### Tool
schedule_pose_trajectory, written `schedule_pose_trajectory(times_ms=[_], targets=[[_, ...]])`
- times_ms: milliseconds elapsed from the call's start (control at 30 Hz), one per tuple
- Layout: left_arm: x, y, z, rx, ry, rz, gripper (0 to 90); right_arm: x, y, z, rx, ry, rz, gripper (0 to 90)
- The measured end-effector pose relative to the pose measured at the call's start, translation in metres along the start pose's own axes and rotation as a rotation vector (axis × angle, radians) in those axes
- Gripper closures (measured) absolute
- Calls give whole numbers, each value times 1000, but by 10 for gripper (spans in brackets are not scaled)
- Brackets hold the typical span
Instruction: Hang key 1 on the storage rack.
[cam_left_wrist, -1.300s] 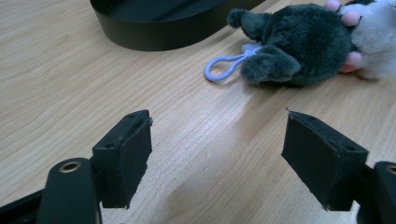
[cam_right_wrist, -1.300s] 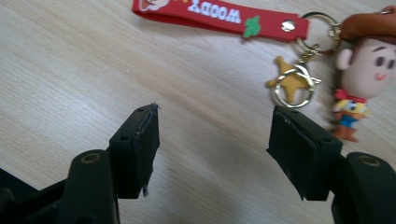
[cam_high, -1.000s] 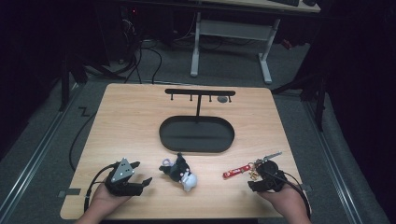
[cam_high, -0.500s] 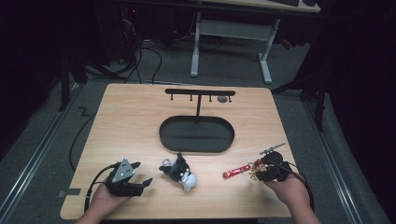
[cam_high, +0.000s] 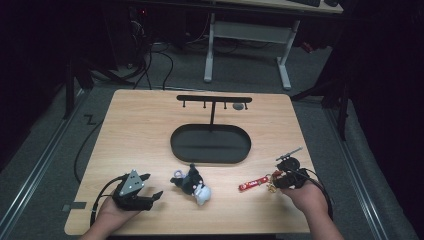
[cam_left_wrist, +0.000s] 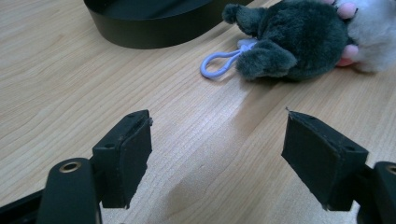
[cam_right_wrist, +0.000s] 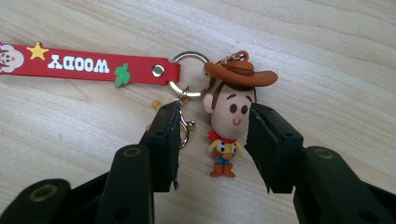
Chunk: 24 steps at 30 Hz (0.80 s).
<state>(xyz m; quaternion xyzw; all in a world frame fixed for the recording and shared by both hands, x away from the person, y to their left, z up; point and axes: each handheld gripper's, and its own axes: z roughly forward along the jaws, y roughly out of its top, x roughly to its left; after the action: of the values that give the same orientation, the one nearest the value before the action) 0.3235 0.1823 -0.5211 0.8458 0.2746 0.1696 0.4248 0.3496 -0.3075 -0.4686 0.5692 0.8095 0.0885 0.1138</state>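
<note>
Red-strapped keychain (cam_right_wrist: 205, 93) on table (cam_high: 145, 125), front right; right gripper (cam_right_wrist: 212, 135) jaws just closing around its figure, pads not yet touching; left gripper (cam_left_wrist: 217, 158) spread, near plush (cam_left_wrist: 289, 42).

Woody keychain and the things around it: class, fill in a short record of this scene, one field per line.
Surface: wooden table
Woody keychain: lying flat, figure between the right gripper fingers, which have just been closing; contact unclear
Red strap: on the keychain ring
Left gripper: open, nothing between
Plush toy: between the grippers
Black stand: behind it
</note>
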Motion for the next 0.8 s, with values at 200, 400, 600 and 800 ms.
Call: schedule_pose_trajectory(times_ms=[200,400,600,800], targets=[[0,0,0,0,-2,1,241,-1,2,4,8,-6,10,548],[0,0,0,2,-2,4,241,-2,3,8,26,-19,10,545],[0,0,1,4,-3,5,241,-3,5,14,34,-21,13,543],[0,0,1,6,-5,8,241,-4,7,17,42,-31,10,542]])
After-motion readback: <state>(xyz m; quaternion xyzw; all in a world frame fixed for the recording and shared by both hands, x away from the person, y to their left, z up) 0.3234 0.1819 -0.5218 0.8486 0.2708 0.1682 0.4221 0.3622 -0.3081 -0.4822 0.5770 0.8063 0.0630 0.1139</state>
